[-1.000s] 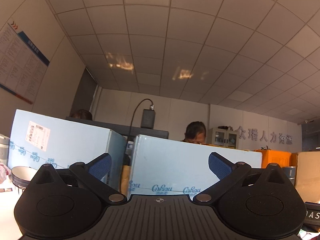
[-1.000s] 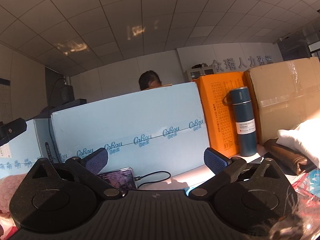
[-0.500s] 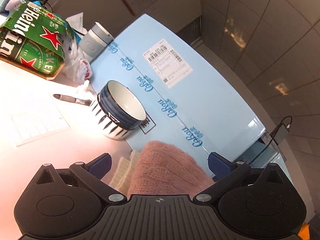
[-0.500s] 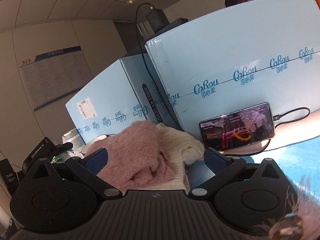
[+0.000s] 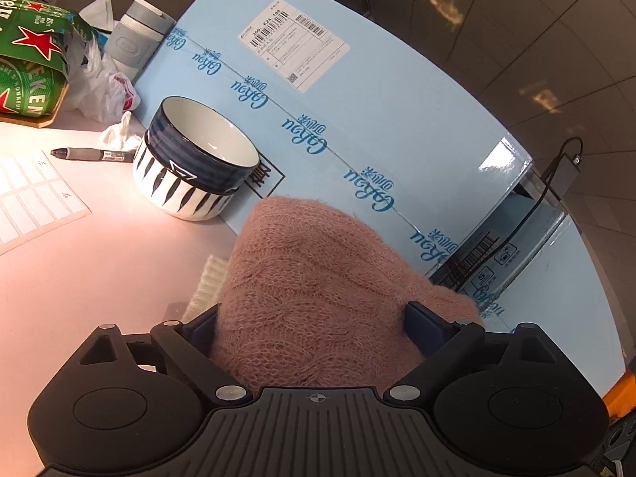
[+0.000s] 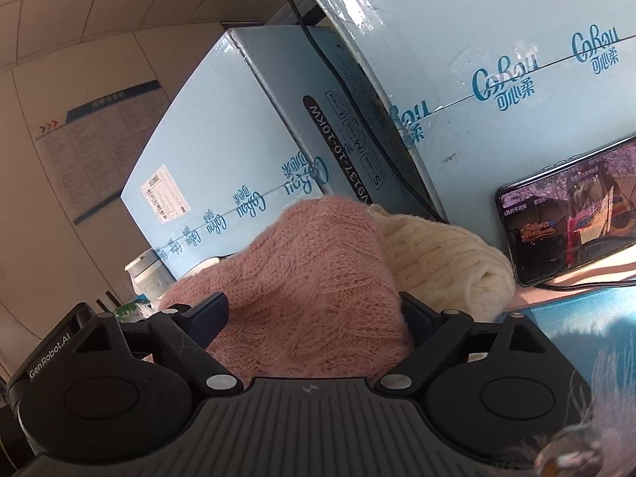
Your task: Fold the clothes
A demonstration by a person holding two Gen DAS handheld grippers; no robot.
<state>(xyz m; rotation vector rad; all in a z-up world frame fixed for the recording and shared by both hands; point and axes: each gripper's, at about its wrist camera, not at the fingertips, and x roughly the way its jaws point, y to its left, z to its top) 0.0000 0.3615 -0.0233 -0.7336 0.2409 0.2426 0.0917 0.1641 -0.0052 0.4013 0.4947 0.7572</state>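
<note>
Lowest in the left wrist view, the left gripper [image 5: 314,324] has its two dark fingers spread wide, one on each side of a pink knit sweater [image 5: 318,290] that fills the gap between them; the pads lie against or just beside the wool, and whether they press it cannot be told. Under the sweater's left edge, a cream knit garment [image 5: 206,282] shows as a ribbed strip on the pale table [image 5: 99,270]. Farther up at centre left, two stacked blue-and-white bowls [image 5: 198,163] stand near a marker pen [image 5: 93,154] and a sheet of labels [image 5: 31,194]; a green beer carton [image 5: 28,63] and a grey cup [image 5: 137,37] occupy the upper left corner. Light blue boxes [image 5: 357,99] close the background. Lowest in the right wrist view, the right gripper [image 6: 314,320] likewise stands wide open around the sweater [image 6: 306,278], gripping nothing firmly that can be seen. To the right, the cream garment [image 6: 445,258] lies touching the sweater, and beyond it, at the right edge, a lit phone [image 6: 572,214] leans against a blue box [image 6: 477,79].
</note>
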